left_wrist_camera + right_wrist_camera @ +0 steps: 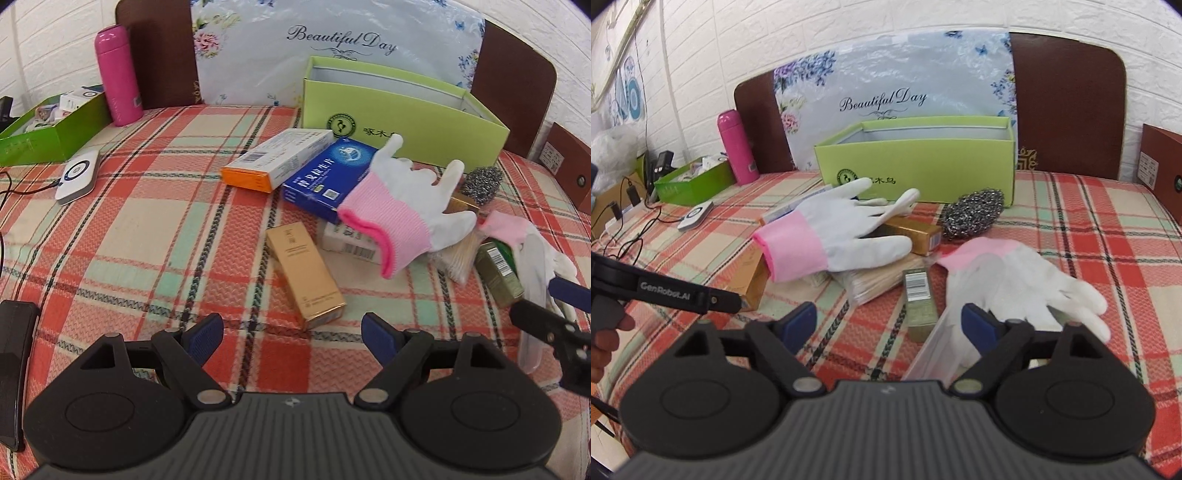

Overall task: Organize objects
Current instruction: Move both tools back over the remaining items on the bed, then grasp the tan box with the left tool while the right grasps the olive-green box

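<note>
From the left, I hold my left gripper (291,334) released just short of the gold box (304,275), while my right gripper (888,326), likewise released, should straddle the olive box (921,301) squarely, clear of the near glove (1015,284).

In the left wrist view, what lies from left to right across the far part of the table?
Dark green tray → pink bottle → orange-ended white box → blue box → steel scourer; the light green box stands behind the last three.
</note>
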`<state>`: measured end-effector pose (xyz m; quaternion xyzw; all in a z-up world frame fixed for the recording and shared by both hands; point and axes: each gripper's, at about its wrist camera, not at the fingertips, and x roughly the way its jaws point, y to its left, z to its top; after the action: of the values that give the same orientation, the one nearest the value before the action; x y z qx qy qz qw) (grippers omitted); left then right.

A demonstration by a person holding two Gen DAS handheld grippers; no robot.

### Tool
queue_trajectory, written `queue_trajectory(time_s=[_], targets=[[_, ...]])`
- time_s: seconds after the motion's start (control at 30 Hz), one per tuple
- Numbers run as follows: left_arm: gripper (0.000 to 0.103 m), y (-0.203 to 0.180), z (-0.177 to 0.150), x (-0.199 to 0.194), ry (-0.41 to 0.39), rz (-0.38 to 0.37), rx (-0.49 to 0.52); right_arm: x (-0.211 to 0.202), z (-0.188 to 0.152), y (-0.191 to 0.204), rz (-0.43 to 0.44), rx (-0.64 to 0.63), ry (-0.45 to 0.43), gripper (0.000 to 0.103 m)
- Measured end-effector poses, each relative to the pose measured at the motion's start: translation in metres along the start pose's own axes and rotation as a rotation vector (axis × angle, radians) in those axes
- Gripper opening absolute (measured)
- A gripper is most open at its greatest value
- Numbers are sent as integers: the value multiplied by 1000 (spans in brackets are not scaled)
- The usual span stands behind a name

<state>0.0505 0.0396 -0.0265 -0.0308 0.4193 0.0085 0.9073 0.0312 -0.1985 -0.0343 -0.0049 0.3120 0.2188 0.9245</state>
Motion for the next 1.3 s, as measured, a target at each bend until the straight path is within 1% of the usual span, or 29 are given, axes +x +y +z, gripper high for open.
queue_trajectory(time_s=[0.03, 0.1, 0.17, 0.2, 0.27, 0.3, 0.33, 0.4, 0.43, 0.47, 0.5, 0.53, 0.57, 0.63, 0.73, 0.8, 0.83, 0.87, 0.93, 1.0, 1.13, 1.3], targets=[[85, 3, 0, 1, -5, -4, -8, 5, 1, 2, -4, -11, -1, 75], [85, 8, 2, 5, -10, -15, -31, 15, 4, 3, -25, -30, 7, 72], [85, 9, 6, 10, -12, -21, -54, 26, 4, 2, -42, -45, 23, 64], [85, 9, 9, 13, -13, -20, -60, 32, 4, 1, -51, -52, 43, 55], [85, 6, 16, 20, -22, -19, -62, 39, 3, 2, -75, -66, 65, 44], [85, 4, 19, 23, -27, -20, -62, 40, 1, 1, -72, -63, 88, 30], [85, 2, 22, 27, -27, -25, -59, 39, 0, 0, -55, -48, 100, 26], [85, -1, 26, 37, -20, -30, -47, 31, -3, 3, -4, -41, 111, 24], [82, 0, 28, 43, -13, -35, -38, 26, -4, 7, 13, -47, 115, 23], [65, 0, 28, 47, -4, -40, -32, 20, -6, 11, 28, -55, 120, 23], [57, 0, 27, 50, 7, -46, -26, 15, -7, 15, 46, -61, 126, 23], [54, 0, 26, 49, -10, -41, -11, 11, -9, 18, 64, -69, 130, 23], [39, 0, 24, 47, -11, -55, 6, 8, -10, 22, 77, -78, 134, 23], [32, 0, 18, 38, 0, -95, 38, 4, -11, 28, 93, -100, 152, 24], [32, -2, 0, 20, 30, -174, 142, 3, -14, 33, 96, -121, 167, 27], [32, -4, -11, 9, 33, -169, 194, 4, -16, 33, 93, -120, 171, 28], [35, -4, -14, 7, 30, -156, 191, 5, -17, 33, 92, -117, 175, 29], [41, -3, -15, 6, 28, -148, 178, 7, -17, 33, 88, -114, 177, 29], [47, -2, -12, 6, 24, -153, 152, 9, -17, 33, 81, -101, 179, 29], [47, -5, -10, 8, 27, -159, 156, 9, -16, 32, 80, -88, 176, 30], [45, -16, -7, 14, 42, -136, 201, 12, -14, 29, 61, -56, 184, 30], [45, -17, -9, 14, 43, -117, 192, 18, -14, 30, 55, -44, 192, 30]])
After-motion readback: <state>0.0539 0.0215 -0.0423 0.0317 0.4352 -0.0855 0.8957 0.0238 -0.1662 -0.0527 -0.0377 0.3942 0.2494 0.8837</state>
